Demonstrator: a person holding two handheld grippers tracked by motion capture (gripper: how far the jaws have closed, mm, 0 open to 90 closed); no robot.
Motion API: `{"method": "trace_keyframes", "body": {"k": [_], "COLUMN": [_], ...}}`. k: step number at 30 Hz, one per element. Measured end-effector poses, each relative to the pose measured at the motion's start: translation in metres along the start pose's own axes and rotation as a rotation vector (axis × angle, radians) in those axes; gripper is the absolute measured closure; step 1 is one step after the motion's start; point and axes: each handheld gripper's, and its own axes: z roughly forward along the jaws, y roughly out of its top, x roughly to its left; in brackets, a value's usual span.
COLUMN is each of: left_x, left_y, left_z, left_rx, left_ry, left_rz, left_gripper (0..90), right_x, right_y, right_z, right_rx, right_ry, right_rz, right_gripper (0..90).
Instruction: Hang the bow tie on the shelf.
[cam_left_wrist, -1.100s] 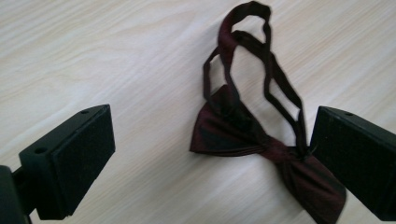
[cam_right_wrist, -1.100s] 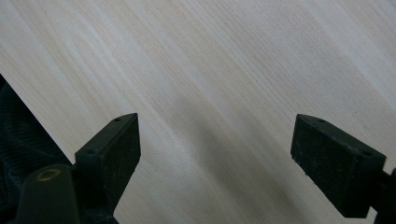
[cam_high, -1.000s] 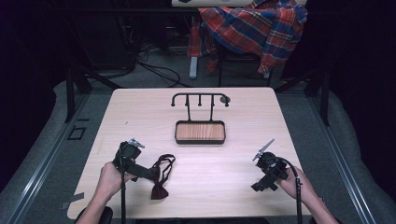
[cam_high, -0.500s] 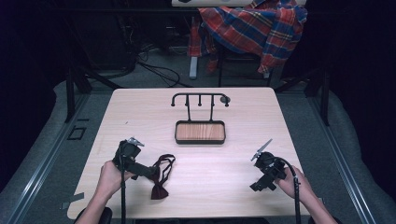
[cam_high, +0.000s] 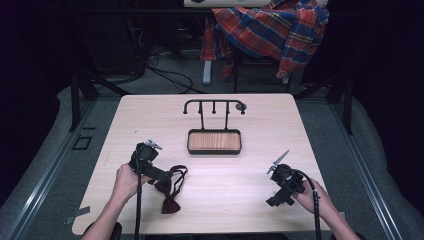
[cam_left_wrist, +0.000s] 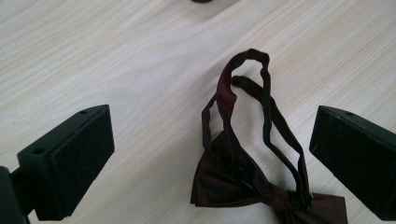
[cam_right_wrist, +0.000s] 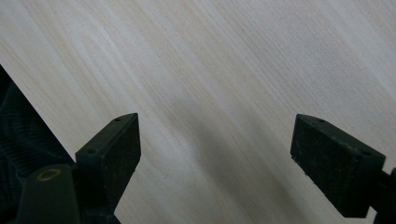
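One bow tie is lying flat on the table, at the near left, well apart from the tray. It is dark maroon, with a satin sheen seen in the left gripper view; the bow is pinched at a centre knot, and a thin neck band of the same cloth is looping out from it in a long, narrow, slightly twisted loop. In the high view the loop is pointing away from the person and the bow is lying nearer the table's front edge.

Two grippers are being held, one in each hand. The left gripper is being held over the tie's band end; its jaws are spread wide, and in its own view the loop and part of the bow are lying between them, untouched by either pad. The right gripper is being held near the front right of the table, well apart from the tie; its jaws are also spread wide, with bare wood between them in its own view, and the table edge is being crossed at that view's left.

One tray is sitting mid-table: black rim, wood-toned floor. One black rack with a curved top bar and short pegs is standing just behind it. One plaid cloth, red, blue and white, is draped over furniture beyond the table.
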Motion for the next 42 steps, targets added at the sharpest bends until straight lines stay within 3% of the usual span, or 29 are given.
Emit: {"method": "trace_keyframes", "body": {"k": [10,20,24,25,26,29,35,36,42], "left_x": [0.0,-0.005,-0.009,-0.011,-0.014,-0.017,-0.017,-0.017,-0.018], "left_y": [0.011,0.02,0.021,0.021,0.021,0.021,0.02,0.02,0.021], "left_z": [0.016,0.033,0.036,0.036,0.037,0.039,0.042,0.043,0.048], "left_rx": [0.046,0.087,0.09,0.091,0.099,0.102,0.125,0.127,0.154], "left_ry": [0.016,0.068,0.068,0.07,0.103,0.111,0.091,0.086,0.08], "left_rz": [0.027,0.079,0.122,0.132,0.137,0.137,0.154,0.155,0.173], "left_gripper": [0.5,3.2,34.4,35.5,37.0,43.2,51.5,53.8,61.3], "right_x": [0.001,0.002,0.004,0.004,0.004,0.002,0.001,0.0,0.0], "right_y": [0.001,0.004,0.007,0.006,0.006,0.005,0.004,0.005,0.003], "right_z": [0.001,0.001,0.002,0.003,0.001,-0.001,-0.001,-0.003,-0.002], "right_rx": [-0.007,-0.001,0.008,0.003,0.004,-0.014,-0.025,-0.001,-0.012], "right_ry": [0.009,0.002,0.013,0.011,-0.001,-0.004,-0.003,-0.012,-0.01], "right_rz": [-0.003,-0.013,-0.024,-0.023,-0.024,-0.011,0.004,-0.018,0.006], "right_gripper": [15.8,15.8,16.1,16.1,16.1,15.8,15.9,15.9,15.9]}}
